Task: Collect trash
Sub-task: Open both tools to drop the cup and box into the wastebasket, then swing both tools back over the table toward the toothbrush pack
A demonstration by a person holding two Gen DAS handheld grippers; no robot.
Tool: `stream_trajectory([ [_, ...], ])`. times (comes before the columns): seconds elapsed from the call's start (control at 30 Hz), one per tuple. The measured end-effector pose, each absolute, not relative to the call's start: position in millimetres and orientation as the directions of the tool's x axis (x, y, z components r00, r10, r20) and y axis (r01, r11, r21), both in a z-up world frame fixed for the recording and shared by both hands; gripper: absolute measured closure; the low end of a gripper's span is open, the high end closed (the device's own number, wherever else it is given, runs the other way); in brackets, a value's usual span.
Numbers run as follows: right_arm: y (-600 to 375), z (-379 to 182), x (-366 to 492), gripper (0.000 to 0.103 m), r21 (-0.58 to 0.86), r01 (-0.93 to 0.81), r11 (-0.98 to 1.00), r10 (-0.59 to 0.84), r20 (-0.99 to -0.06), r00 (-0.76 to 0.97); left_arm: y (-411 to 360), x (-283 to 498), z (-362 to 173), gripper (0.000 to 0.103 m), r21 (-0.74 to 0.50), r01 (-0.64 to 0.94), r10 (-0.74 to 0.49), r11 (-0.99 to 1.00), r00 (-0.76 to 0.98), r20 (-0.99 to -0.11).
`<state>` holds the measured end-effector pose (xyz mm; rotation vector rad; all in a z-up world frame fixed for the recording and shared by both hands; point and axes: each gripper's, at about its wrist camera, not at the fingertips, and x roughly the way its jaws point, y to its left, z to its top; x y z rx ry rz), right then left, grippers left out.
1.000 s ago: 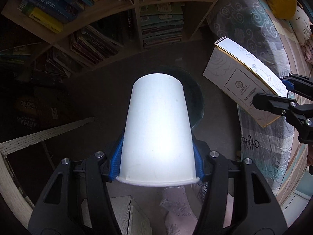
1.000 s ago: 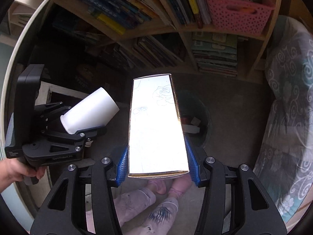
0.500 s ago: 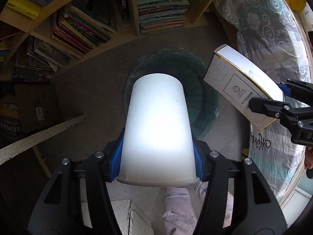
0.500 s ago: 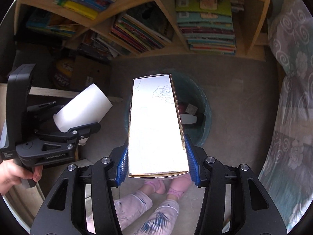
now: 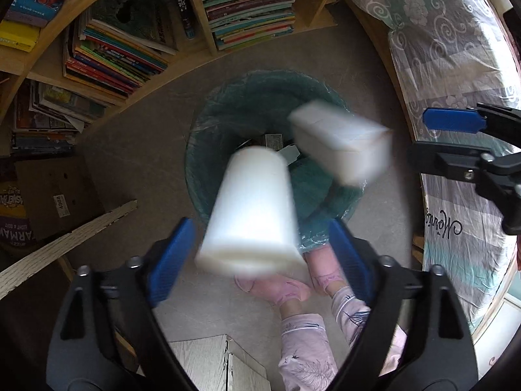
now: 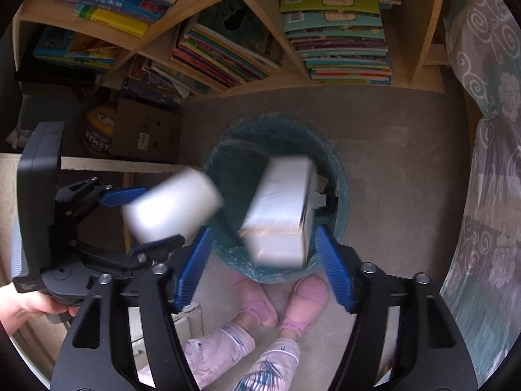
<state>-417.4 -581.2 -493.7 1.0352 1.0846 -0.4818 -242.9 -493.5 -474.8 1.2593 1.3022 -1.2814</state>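
A white paper cup (image 5: 250, 211) falls, blurred, between the opening jaws of my left gripper (image 5: 257, 257), whose blue pads no longer touch it. A white carton box (image 6: 280, 218) drops, blurred, between the opening jaws of my right gripper (image 6: 260, 260), also free of the pads. Both hang above a round bin lined with a teal bag (image 5: 228, 123) on the floor, with some trash at its bottom. The box (image 5: 342, 143) and right gripper (image 5: 456, 137) show in the left wrist view; the cup (image 6: 172, 205) and left gripper (image 6: 136, 218) show in the right wrist view.
Wooden bookshelves (image 6: 293, 32) full of books stand behind the bin. A bed with a patterned cover (image 5: 456, 97) runs along the right. A cardboard box (image 6: 146, 130) sits at the left. The person's feet in pink slippers (image 6: 283, 303) stand close to the bin.
Both grippers sank toward the bin, then their jaws spread. The cup and the carton box, gripped before, have come loose and are dropping toward the bin.
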Motion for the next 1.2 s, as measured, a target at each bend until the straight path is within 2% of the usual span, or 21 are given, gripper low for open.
stream_trajectory([
  [0.27,-577,-469,-435,0.035,0.46,0.765,0.45,0.112,-0.879,0.463,-488,-245,-454,0.019,-0.085,0.995,0.055,-0.048,-0.083,-0.995],
  [0.47,-572,-426,-447,0.035,0.475,0.744,0.47,0.081,-0.863,0.499,-481,-240,-404,0.019,-0.09,0.996,-0.011,0.007,-0.09,-0.996],
  [0.67,-569,-356,-446,0.035,0.504,0.671,0.544,0.072,-0.825,0.561,-467,-233,-323,0.017,-0.094,0.993,-0.119,0.072,-0.086,-0.989],
  [0.77,-573,-308,-432,0.035,0.502,0.608,0.615,0.069,-0.803,0.593,-454,-223,-273,0.016,-0.14,0.981,-0.178,0.135,-0.116,-0.977],
  [0.9,-576,-243,-404,0.035,0.463,0.527,0.713,0.043,-0.778,0.627,-435,-208,-204,0.008,-0.108,0.981,-0.277,0.162,-0.06,-0.959],
  [1.03,-566,-182,-377,0.026,0.438,0.426,0.791,0.037,-0.731,0.681,-421,-184,-153,0.008,-0.103,0.97,-0.326,0.221,-0.026,-0.945],
  [1.1,-559,-156,-361,0.026,0.425,0.383,0.821,0.045,-0.715,0.698,-413,-165,-125,0.008,-0.137,0.954,-0.372,0.265,-0.03,-0.928],
  [1.2,-551,-127,-337,0.026,0.409,0.32,0.855,0.07,-0.701,0.709,-399,-145,-89,0.008,-0.122,0.943,-0.422,0.31,0.022,-0.906],
])
